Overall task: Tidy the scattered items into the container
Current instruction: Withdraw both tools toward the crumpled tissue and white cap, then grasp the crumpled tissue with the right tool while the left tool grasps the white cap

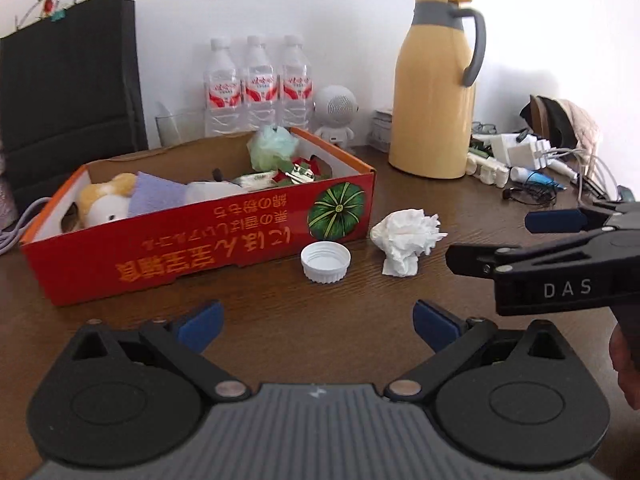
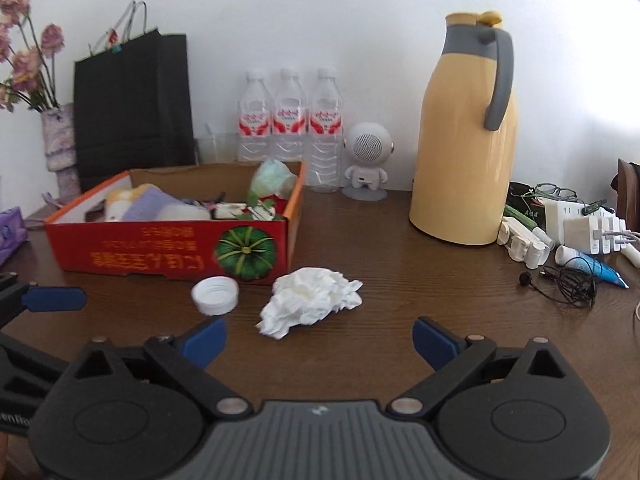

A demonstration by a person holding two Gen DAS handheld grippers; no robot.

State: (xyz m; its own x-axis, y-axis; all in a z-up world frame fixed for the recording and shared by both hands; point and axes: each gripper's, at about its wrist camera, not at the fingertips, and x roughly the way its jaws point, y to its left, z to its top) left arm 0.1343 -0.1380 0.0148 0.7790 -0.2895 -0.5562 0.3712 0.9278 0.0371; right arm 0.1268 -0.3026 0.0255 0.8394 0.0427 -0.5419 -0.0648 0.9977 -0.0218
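Note:
A white bottle cap (image 1: pixel 326 262) (image 2: pixel 215 295) lies open side up on the brown table, just in front of the red cardboard box (image 1: pixel 200 256) (image 2: pixel 160 258). To the cap's right sits a crumpled white tissue (image 1: pixel 406 240) (image 2: pixel 310 300). The box holds a plush toy (image 1: pixel 106 200), a purple cloth, a green mesh ball and other small items. My left gripper (image 1: pixel 318 326) is open and empty, a little short of the cap. My right gripper (image 2: pixel 318 338) (image 1: pixel 488 238) stands wide open and empty, just short of the tissue. The left gripper's blue pad (image 2: pixel 54 298) shows at the left edge of the right wrist view.
A yellow thermos jug (image 2: pixel 464 140), three water bottles (image 2: pixel 288 120) and a small white robot speaker (image 2: pixel 367 160) stand along the wall. A black paper bag (image 2: pixel 132 108) and a vase of flowers stand at back left. Chargers, tubes and a coiled black cable (image 2: pixel 572 284) clutter the right side.

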